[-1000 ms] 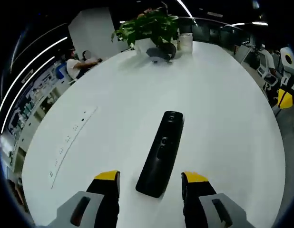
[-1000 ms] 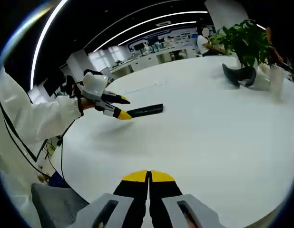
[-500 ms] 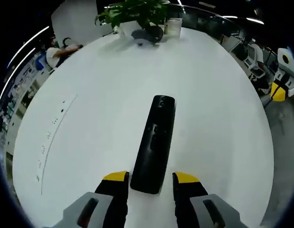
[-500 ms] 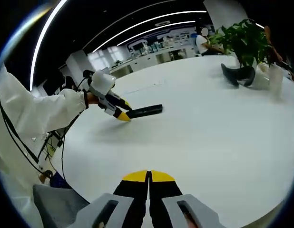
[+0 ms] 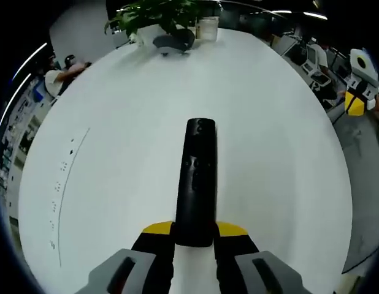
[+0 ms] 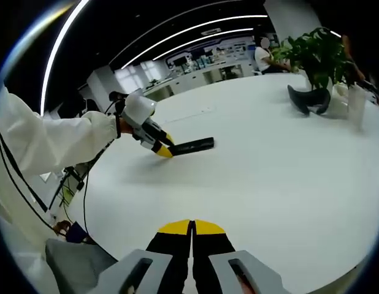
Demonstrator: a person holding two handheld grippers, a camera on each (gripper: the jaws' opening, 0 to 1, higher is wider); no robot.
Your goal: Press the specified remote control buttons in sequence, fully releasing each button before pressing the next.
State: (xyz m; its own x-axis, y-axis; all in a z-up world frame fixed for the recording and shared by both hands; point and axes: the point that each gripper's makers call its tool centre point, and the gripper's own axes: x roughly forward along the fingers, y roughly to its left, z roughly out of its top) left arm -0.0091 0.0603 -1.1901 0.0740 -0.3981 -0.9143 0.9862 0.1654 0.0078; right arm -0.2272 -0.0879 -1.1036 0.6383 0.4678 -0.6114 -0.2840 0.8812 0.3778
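A long black remote control (image 5: 195, 177) lies flat on the white round table (image 5: 287, 135), pointing away from me. My left gripper (image 5: 194, 230) is shut on its near end, one yellow-tipped finger pressed to each side. In the right gripper view the same remote (image 6: 192, 146) sits at mid-left with the left gripper (image 6: 162, 148) clamped on its end, held by a person's hand in a white sleeve (image 6: 48, 147). My right gripper (image 6: 192, 228) hovers low over the near part of the table (image 6: 281, 184), shut, its yellow tips touching with nothing between them.
At the table's far end stand a potted green plant (image 5: 146, 15) (image 6: 312, 52), a dark curved object (image 5: 173, 41) (image 6: 309, 98) and a white cup (image 5: 208, 27) (image 6: 355, 101). Office desks and chairs surround the table. A row of small marks (image 5: 61, 184) runs along its left side.
The left gripper's jaws have closed from either side of the remote onto its near end, and that view has tilted further over the table. The right gripper has stayed shut and still.
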